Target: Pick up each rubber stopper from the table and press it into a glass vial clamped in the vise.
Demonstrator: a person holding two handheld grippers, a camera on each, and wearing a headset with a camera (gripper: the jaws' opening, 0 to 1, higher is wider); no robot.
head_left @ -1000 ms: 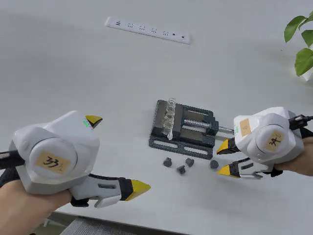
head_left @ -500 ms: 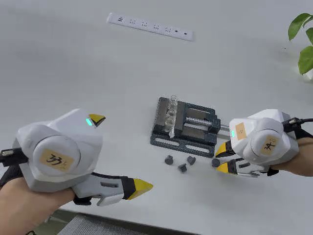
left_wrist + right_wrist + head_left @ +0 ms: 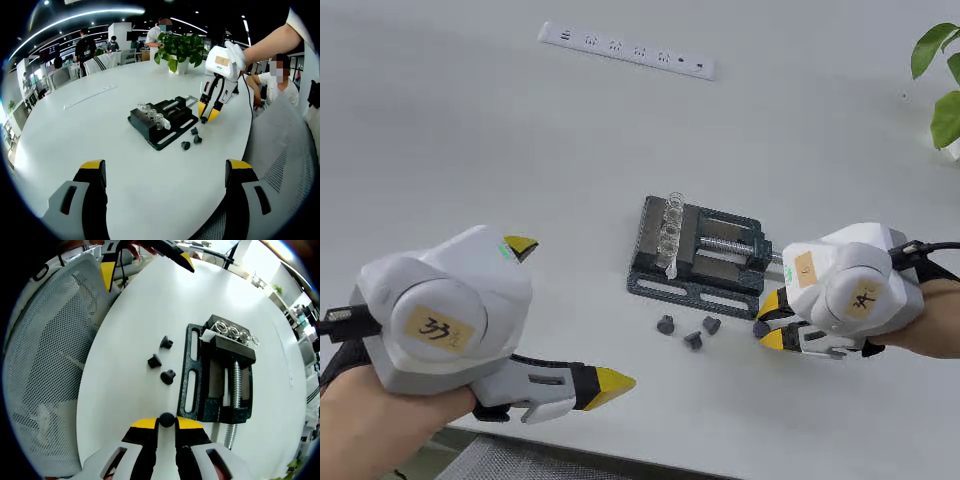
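A dark vise (image 3: 720,272) stands mid-table with a row of glass vials (image 3: 670,228) clamped in its left end. Three dark rubber stoppers (image 3: 693,341) lie loose in front of it. My right gripper (image 3: 771,320) is low at the vise's front right corner, its yellow-tipped jaws shut on a fourth stopper (image 3: 166,419) that rests on the table. In the right gripper view the vise (image 3: 220,375) and vials (image 3: 230,331) are just ahead. My left gripper (image 3: 568,313) hovers open and empty at the near left, far from the vise (image 3: 162,119).
A white power strip (image 3: 625,50) lies at the far side of the white table (image 3: 470,150). A potted plant (image 3: 945,85) stands at the right edge. A grey mesh chair (image 3: 45,365) sits beyond the table's near edge. People stand in the background.
My right gripper has slid left and down to the stopper nearest it, and its jaws have narrowed around it. The left gripper has stayed about where it was.
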